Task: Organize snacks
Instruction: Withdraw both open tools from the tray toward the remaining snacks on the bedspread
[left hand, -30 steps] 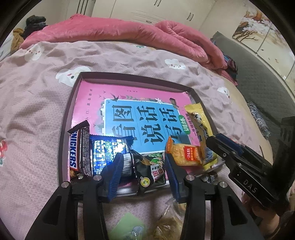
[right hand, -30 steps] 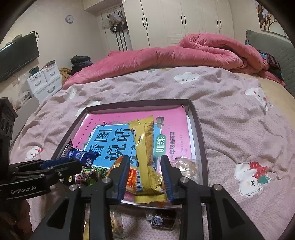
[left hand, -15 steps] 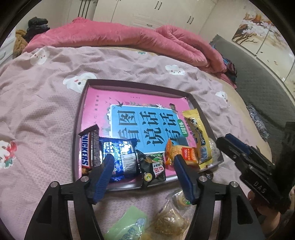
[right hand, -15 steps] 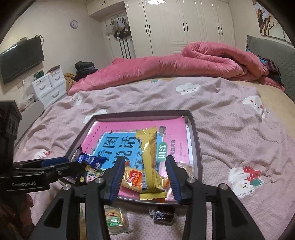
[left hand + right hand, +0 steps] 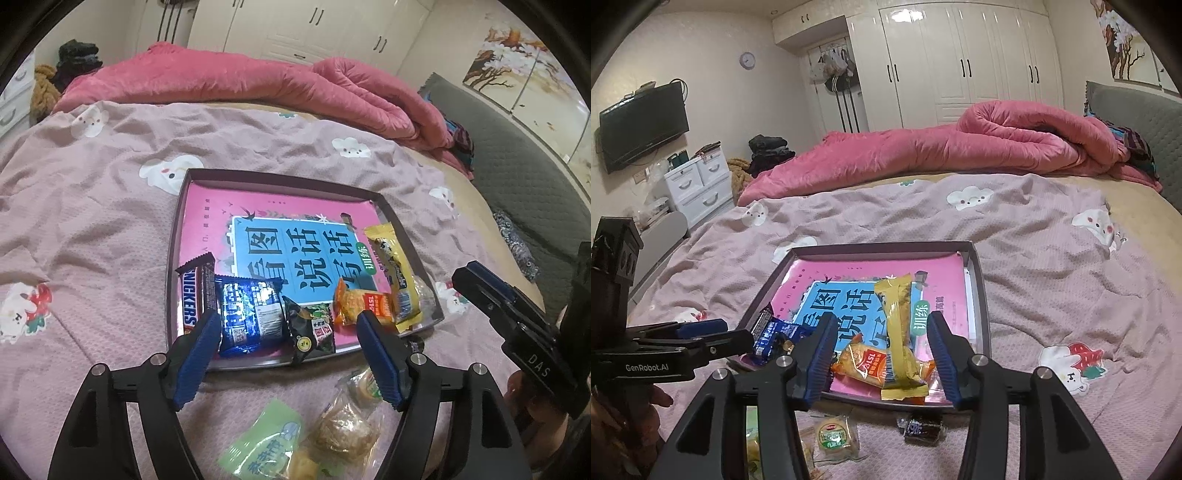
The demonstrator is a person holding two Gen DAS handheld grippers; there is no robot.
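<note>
A dark tray [image 5: 177, 221] [image 5: 982, 295] lies on the bed over a pink book. Along its near edge lie a Snickers bar [image 5: 194, 291], a blue packet [image 5: 251, 314], a dark green packet [image 5: 314, 332], an orange packet [image 5: 364, 306] [image 5: 864, 363] and a long yellow packet [image 5: 393, 266] [image 5: 899, 332]. My left gripper [image 5: 291, 354] is open and empty above the tray's near edge. My right gripper [image 5: 882, 354] is open and empty above the yellow and orange packets. Loose snacks lie on the sheet in front of the tray: a green packet [image 5: 266, 446], clear-wrapped pastries [image 5: 347, 424] [image 5: 834, 435] and a small dark packet [image 5: 919, 428].
The pink sheet [image 5: 92, 221] spreads all around the tray. A rolled red quilt [image 5: 960, 147] lies at the far side of the bed. A grey headboard [image 5: 1126, 110] is at the right. White drawers [image 5: 698, 184] and a wall TV [image 5: 642, 125] stand at the left.
Both grippers have pulled back and up from the tray and opened wider. The right gripper has let go of the yellow packet, which now lies in the tray. More loose snacks show in front.
</note>
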